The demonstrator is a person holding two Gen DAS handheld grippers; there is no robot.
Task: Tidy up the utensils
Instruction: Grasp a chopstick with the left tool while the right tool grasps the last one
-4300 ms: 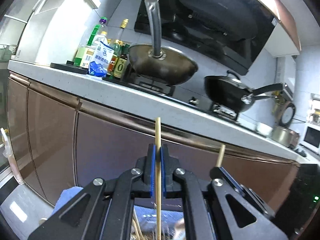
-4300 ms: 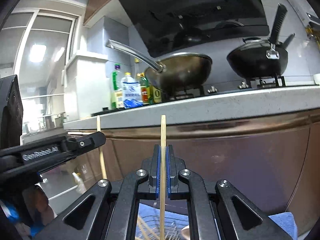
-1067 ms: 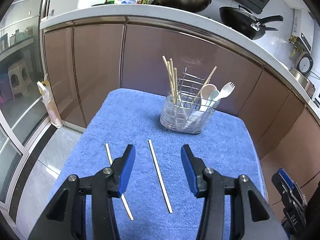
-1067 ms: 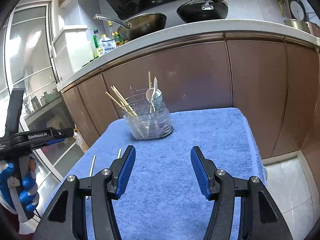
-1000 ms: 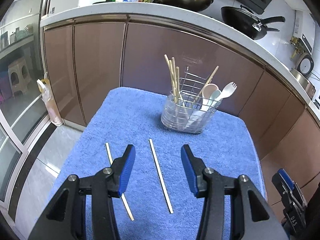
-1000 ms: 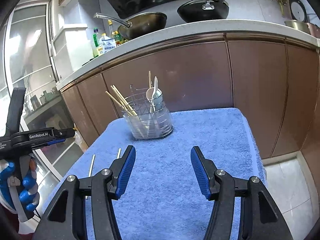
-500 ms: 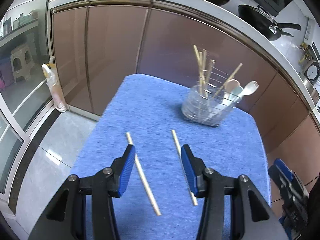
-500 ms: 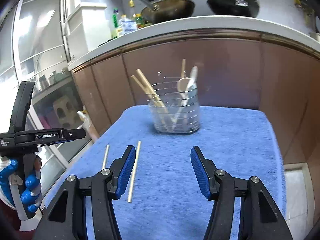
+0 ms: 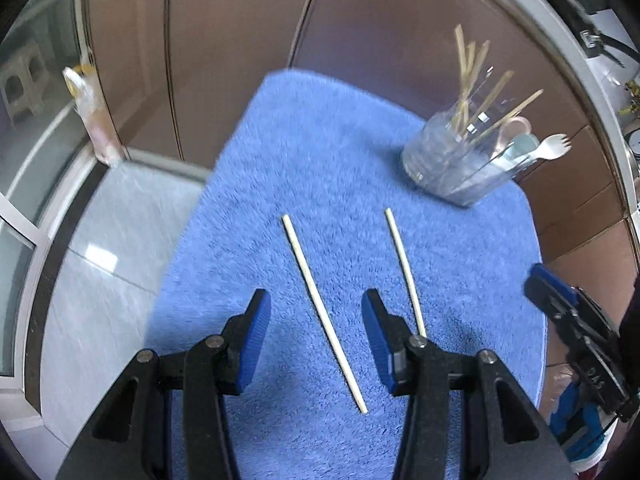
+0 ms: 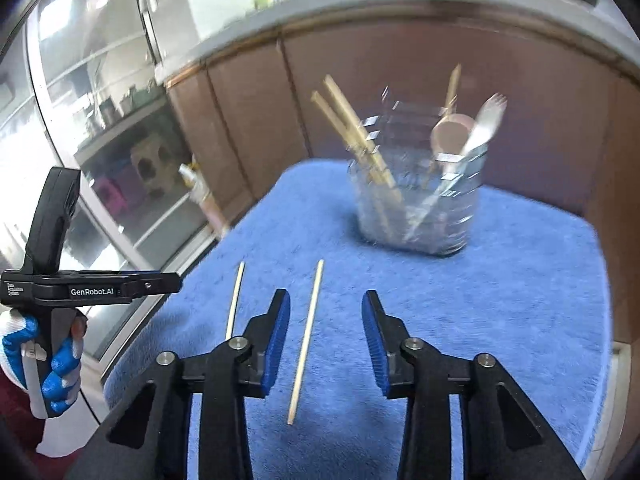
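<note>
Two pale wooden chopsticks lie apart on a blue towel (image 9: 328, 148). The left chopstick (image 9: 320, 312) runs between the fingers of my left gripper (image 9: 316, 312), which is open and hovers over it. In the right wrist view the right chopstick (image 10: 306, 340) lies between the fingers of my right gripper (image 10: 325, 312), whose jaws are closing; the pads are clear of it. The other chopstick (image 10: 234, 302) lies to its left. A clear wire utensil holder (image 9: 452, 168) at the towel's far side holds several chopsticks, spoons and a spork (image 10: 484, 124).
Brown cabinet doors (image 9: 224, 52) stand behind the towel under a pale counter edge (image 10: 360, 4). Grey floor tiles (image 9: 112, 240) and a glass door (image 10: 80, 100) lie to the left. A gloved hand (image 10: 60, 372) holds the left gripper's handle.
Both grippers, earlier each shut on an upright chopstick, have let go, tilted down and moved in over the two chopsticks on the towel. The right jaws have narrowed since half a second ago.
</note>
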